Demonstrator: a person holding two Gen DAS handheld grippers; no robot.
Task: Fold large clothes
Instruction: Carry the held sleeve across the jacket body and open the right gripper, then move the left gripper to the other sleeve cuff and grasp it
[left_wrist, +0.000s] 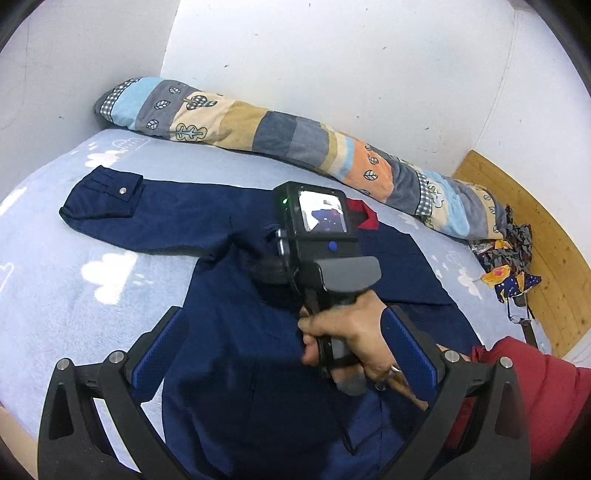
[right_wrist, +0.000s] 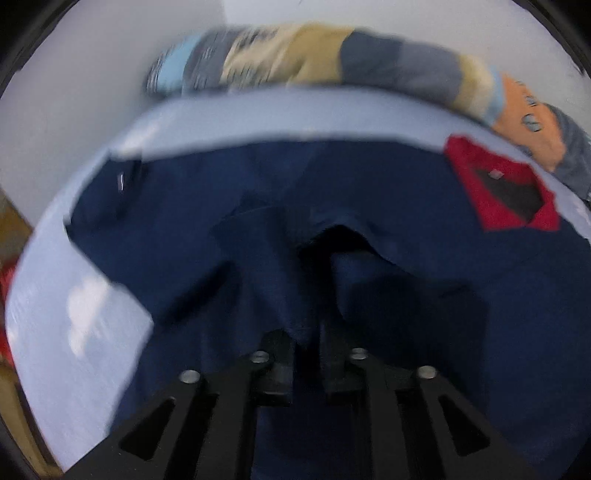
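On the bed (left_wrist: 44, 266) our navy jacket (left_wrist: 236, 354) lies barely folded; left gripper (left_wrist: 284, 354) fingers spread, empty; right gripper (right_wrist: 306, 354) fingers nearly closed pinching jacket cloth.

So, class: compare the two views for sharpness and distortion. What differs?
Left wrist view: sharp, the navy jacket and patchwork quilt roll crisp, though the fisheye bends the wall edges. Right wrist view: smeared by motion blur, the quilt pattern streaked and the red collar soft; dark corners frame both.
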